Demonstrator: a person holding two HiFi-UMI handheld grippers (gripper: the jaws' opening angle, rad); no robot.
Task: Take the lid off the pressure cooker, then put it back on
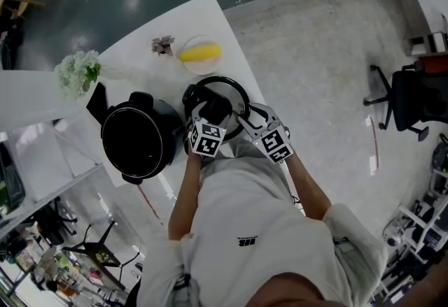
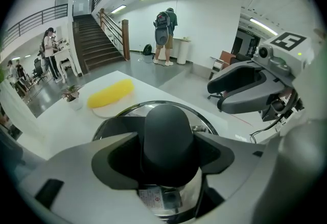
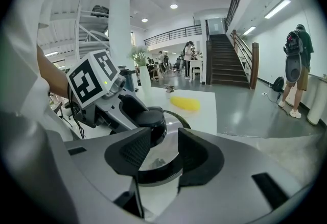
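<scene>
The pressure cooker pot [image 1: 138, 138] stands uncovered on the white table [image 1: 143, 36], its inside dark. To its right the lid [image 1: 236, 94] lies on the table, steel with a black rim. My left gripper [image 1: 210, 112] reaches down over the lid; its jaws [image 2: 167, 154] stand either side of the black knob [image 2: 168, 136] with a thin gap on both sides, so it is open. My right gripper [image 1: 245, 121] hovers at the lid's near right edge. Its jaws [image 3: 164, 154] are open above the lid's rim [image 3: 153, 174], with nothing pinched between them.
A yellow object on a round plate [image 1: 199, 54] lies just beyond the lid, with a small plant [image 1: 162, 45] beside it. White flowers [image 1: 78, 71] stand at the table's left. The table's right edge [image 1: 234, 33] drops to the floor; an office chair [image 1: 413, 99] stands far right.
</scene>
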